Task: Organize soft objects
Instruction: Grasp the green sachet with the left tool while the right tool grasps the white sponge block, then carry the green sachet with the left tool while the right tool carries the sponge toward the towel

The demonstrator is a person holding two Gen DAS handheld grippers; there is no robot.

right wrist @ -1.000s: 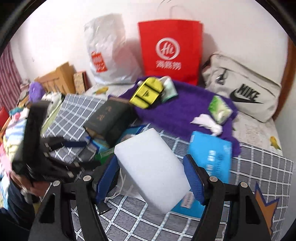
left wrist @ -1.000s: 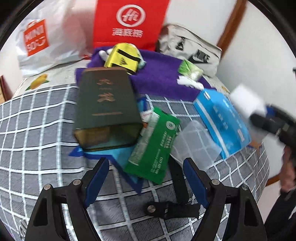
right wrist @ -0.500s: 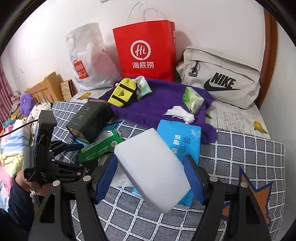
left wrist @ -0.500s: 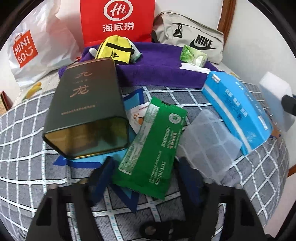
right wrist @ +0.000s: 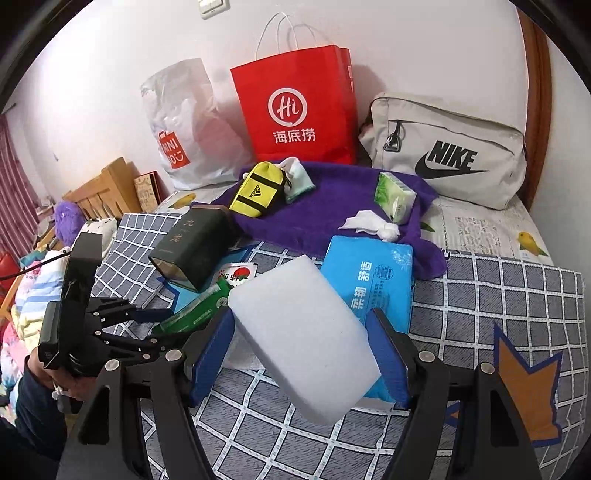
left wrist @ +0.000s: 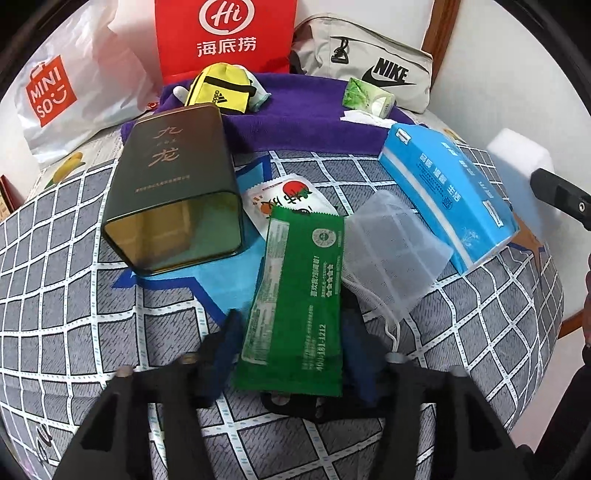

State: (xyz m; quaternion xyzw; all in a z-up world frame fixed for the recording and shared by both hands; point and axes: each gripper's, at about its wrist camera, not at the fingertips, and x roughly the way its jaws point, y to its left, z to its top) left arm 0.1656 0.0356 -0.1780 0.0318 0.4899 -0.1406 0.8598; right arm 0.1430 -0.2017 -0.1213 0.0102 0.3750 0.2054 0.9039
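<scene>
Home bedroom. Bed (right wrist: 498, 280) under grey checked cover, wooden headboard (right wrist: 103, 192) at left, rumpled bedding (right wrist: 33, 280) beside it. Shopping bags, red paper bag (right wrist: 299, 107) and white plastic bag (right wrist: 184, 125), plus beige sports bag (right wrist: 450, 147), leaned against plain white wall. Light switch (right wrist: 213, 4) above; wooden door frame (right wrist: 535, 92) at right.

Left tool (left wrist: 290, 343) partly closed (jaws just moved), right tool (right wrist: 301, 349) clamped wide.

I count two tissue packs (right wrist: 371, 284) (right wrist: 393, 197), two carrier bags (right wrist: 295, 107) (right wrist: 188, 125), one sponge (right wrist: 306, 339), one tin (right wrist: 195, 247).
</scene>
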